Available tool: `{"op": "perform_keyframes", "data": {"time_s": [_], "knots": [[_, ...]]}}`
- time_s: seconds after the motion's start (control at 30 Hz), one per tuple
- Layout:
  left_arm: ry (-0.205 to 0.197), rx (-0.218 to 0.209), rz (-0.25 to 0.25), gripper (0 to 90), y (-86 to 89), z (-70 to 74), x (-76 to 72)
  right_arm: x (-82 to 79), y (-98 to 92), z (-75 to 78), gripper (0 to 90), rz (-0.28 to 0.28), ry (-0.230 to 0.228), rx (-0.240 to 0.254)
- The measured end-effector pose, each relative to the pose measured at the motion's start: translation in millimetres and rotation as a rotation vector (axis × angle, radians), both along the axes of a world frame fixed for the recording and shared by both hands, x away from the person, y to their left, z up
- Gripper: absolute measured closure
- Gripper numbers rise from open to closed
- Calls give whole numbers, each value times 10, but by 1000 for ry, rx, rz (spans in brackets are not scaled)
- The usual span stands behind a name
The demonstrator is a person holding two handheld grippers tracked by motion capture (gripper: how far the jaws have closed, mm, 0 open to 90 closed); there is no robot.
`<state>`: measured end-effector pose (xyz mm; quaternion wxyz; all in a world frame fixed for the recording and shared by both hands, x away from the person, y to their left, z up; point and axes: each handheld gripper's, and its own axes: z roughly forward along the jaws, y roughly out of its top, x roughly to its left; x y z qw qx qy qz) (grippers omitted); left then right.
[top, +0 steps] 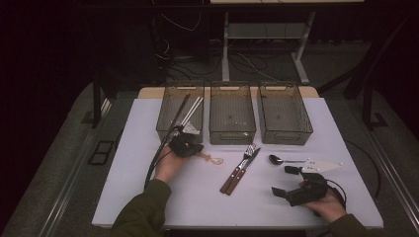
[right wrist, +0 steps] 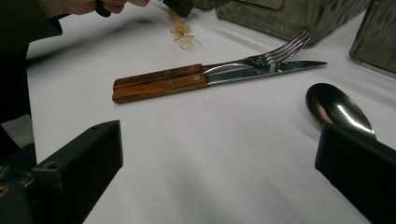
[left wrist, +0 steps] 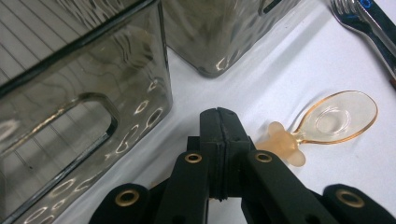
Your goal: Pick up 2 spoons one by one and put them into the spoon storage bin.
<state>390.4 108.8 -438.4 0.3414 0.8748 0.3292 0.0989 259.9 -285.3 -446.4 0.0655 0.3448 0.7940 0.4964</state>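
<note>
My left gripper (top: 193, 147) (left wrist: 219, 122) rests low on the white table (top: 148, 187), just in front of the left bin (top: 174, 129). Its jaws are pressed together with nothing showing in the seam. A small amber plastic spoon (top: 211, 159) (left wrist: 338, 117) (right wrist: 181, 31) lies right beside those jaws, its knobbed handle end against the right one. My right gripper (top: 283, 180) (right wrist: 219, 158) is held near the table's front right, open wide and empty. A metal spoon (top: 275, 159) (right wrist: 337, 109) lies just beyond its right jaw.
Three smoky clear bins stand in a row at the back: the left one holds several long utensils (top: 189, 109), then the middle (top: 232, 132) and right (top: 286, 134) bins. A wooden-handled fork and knife (top: 240, 169) (right wrist: 161, 81) lie side by side mid-table.
</note>
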Motion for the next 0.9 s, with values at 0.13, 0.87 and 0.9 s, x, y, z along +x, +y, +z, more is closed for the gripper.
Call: {"op": "perform_keyframes", "data": {"time_s": [0.13,0.87,0.9], "knots": [[25,-17,7,896,18,0,7,0,-2,2,11,1,-4,-3],[-7,13,-62,894,-171,7,-61,0,-1,5,11,-1,-5,-4],[-4,19,-65,894,-177,3,-62,-1,-3,6,11,0,-7,-5]]}}
